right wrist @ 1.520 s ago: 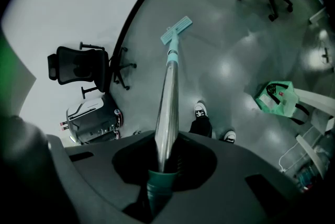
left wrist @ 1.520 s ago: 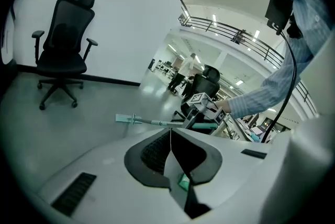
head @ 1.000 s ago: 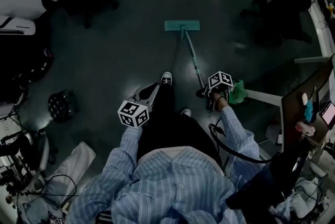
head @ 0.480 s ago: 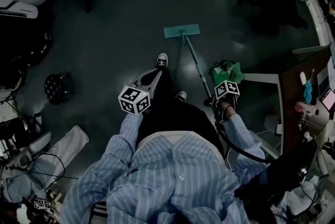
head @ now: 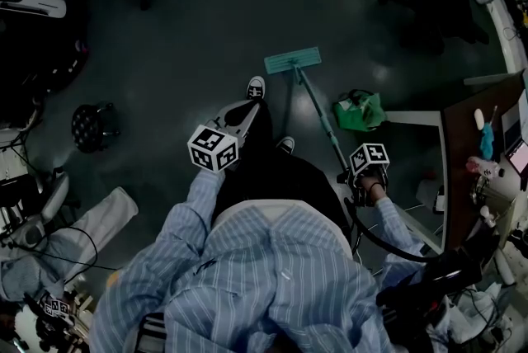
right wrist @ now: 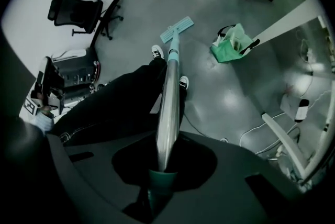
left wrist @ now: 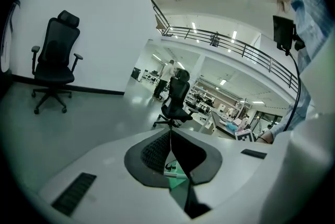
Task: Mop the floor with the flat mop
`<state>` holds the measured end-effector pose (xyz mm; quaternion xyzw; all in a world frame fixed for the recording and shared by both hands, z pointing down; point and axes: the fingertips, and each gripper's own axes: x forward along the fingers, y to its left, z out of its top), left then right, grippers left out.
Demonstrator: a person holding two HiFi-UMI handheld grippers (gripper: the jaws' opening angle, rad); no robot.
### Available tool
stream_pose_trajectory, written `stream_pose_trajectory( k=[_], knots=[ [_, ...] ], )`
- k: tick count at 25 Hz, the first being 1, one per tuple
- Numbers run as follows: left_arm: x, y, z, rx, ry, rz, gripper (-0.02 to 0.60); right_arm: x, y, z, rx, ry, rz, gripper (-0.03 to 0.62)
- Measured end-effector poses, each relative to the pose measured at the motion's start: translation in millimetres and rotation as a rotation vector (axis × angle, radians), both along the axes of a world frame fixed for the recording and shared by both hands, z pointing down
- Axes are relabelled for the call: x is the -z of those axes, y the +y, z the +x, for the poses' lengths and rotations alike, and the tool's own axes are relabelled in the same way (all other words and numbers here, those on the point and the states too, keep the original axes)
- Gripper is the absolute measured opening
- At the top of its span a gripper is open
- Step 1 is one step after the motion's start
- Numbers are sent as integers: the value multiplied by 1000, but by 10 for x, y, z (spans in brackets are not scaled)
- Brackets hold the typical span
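Hard to read much in the dim head view: only dark chair shapes along the top edge, and clutter cut off at both sides, with a desk (head: 474, 137) sliced by the right border. From above, top end of the handle (head: 318, 116) lost behind the right gripper (head: 351, 178); clear in the right gripper view, jaws clenched on the silver shaft just above its green end. Left gripper (left wrist: 170, 132): jaws pressed together at the tips, nothing between them, raised in front of the person's legs and well apart from the mop. Flat mop (head: 293, 60) with its teal head flat on the floor (head: 190, 54), just beyond the forward shoe (head: 256, 87), shaft slanting back to the right hand. Underfoot, dark glossy flooring with pale patches of reflected light; a green bag (head: 359, 110) standing on it beside a white desk leg, a round stool (head: 91, 127) off to the left. In the left gripper view, a white wall (left wrist: 104, 19), a black office chair (left wrist: 52, 55) against it, and an open, brightly lit office under a railed balcony. Against a second ago: mop head drawn nearer the feet, right gripper pulled back beside the body, green bag no longer half covered by the marker cube.
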<state>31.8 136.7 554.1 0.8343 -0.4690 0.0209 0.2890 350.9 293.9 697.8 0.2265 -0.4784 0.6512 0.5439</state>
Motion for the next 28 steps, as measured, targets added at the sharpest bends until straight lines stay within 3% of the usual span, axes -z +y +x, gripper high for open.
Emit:
stream_pose_trajectory(
  k=[4,14,28],
  knots=[
    [-20,-40,92,-22,-4,-6,8,21,5,43,79,21,0,55],
    [-70,-418,163,-62,-23,-26,8,73,-221,-108,59,-9,-31,55],
    [-89,-1452,-199,-37,-35,-52,8,49,-1546,-600,79,-18,-34,55]
  ],
)
